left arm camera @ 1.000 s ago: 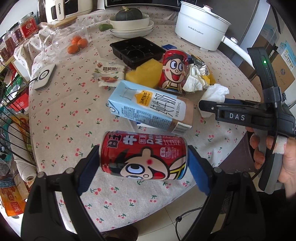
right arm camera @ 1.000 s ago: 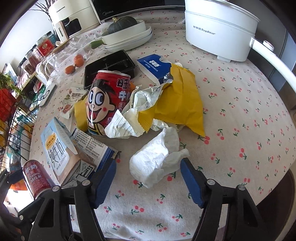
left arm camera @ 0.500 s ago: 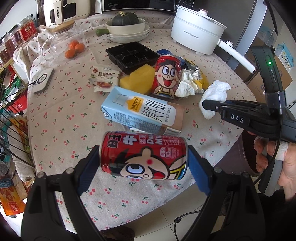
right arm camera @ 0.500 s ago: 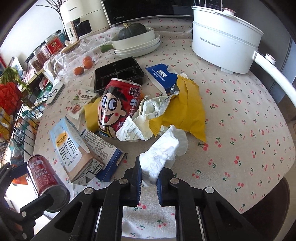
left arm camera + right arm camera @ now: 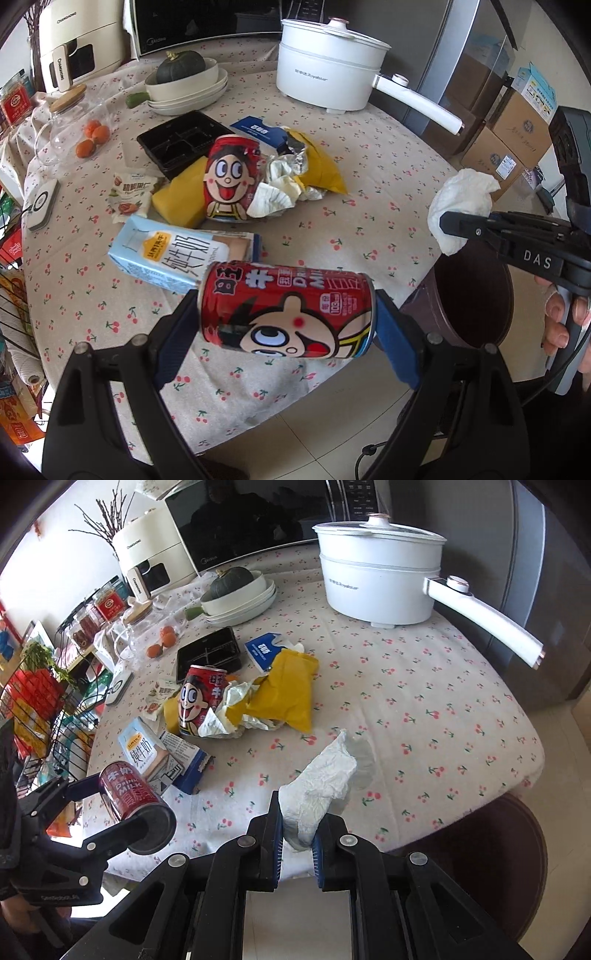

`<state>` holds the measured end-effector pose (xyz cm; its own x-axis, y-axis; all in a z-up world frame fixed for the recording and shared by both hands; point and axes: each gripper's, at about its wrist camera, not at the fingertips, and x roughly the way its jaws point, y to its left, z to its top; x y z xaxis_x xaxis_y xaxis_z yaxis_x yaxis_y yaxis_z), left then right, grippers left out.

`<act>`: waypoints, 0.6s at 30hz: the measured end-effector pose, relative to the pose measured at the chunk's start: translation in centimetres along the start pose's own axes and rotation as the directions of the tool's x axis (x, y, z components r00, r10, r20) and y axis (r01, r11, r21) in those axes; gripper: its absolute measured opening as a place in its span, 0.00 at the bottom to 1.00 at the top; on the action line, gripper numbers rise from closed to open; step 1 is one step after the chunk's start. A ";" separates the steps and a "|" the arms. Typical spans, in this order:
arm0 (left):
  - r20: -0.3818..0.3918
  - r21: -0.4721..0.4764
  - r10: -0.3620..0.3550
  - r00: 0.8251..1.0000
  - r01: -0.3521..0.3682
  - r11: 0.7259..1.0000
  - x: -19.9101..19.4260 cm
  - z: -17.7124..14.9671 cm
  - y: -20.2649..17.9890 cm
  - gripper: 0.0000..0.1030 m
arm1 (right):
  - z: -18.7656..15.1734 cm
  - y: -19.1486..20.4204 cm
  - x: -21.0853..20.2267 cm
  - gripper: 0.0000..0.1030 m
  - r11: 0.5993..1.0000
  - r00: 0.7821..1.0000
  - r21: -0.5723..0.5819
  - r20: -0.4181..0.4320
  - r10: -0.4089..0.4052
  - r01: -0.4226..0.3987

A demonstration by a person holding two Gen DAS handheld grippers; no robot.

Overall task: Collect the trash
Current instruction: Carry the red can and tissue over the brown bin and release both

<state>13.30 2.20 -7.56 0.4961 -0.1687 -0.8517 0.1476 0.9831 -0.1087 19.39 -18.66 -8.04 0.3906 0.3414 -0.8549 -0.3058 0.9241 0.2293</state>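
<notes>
Two bits of trash are held rn. A red can (image 5: 286, 308) is clamped sideways, end to end, between the fingers of the left gripper (image 5: 287, 325), held up off the worktop (image 5: 388, 177) near its front edge. A tissue (image 5: 321, 782) is pinched at its lower end by the right gripper (image 5: 297, 840), fingers nearly together on it, w/ the rest sticking up loose. In the left view the tissue sits right above a dark brown bin (image 5: 476, 295) that stands on the floor beside the worktop.

Still left on the cloth: a second can (image 5: 231, 179) upright, a milk carton (image 5: 177, 254) on its side, yellow wrapper (image 5: 321, 168) w/ crumpled foil, a snack packet (image 5: 131, 195), a black tray (image 5: 184, 142), a blue carton (image 5: 258, 129). Further back a white pot (image 5: 332, 85) and stacked bowls w/ a squash, prob not trash.

What could go wrong, imo:
- The can is only held by its flat ends, so it could roll or slip out if tilted, and it'd land on the tiles, not in the bin.
- The tissue is light and could cling to the pads on release, or drift and catch the rim.
- Both grippers are close together over one bin, so a bump is possible if both drops are done at once.
</notes>
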 end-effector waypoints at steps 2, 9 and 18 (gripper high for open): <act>-0.002 0.022 -0.021 1.000 0.021 1.000 0.6 0.3 -1.8 0.87 | -0.9 -2.2 -1.2 0.13 1.000 1.000 0.025 0.008 -0.018 0.018; -0.009 0.118 -0.102 0.995 0.102 0.988 2.8 0.7 -8.9 0.87 | -5.0 -10.1 -3.9 0.13 0.986 0.996 0.140 -0.002 -0.088 0.087; -0.050 0.255 -0.186 0.981 0.193 0.947 6.6 -0.5 -17.8 0.87 | -10.6 -17.7 -5.8 0.13 0.958 0.987 0.236 -0.048 -0.154 0.161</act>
<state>13.47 -16.41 -11.49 0.4164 -0.3447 -0.8413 0.4538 0.8806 -0.1361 13.32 -38.84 -12.05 0.3906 0.1863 -0.9015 -0.0253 0.9811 0.1918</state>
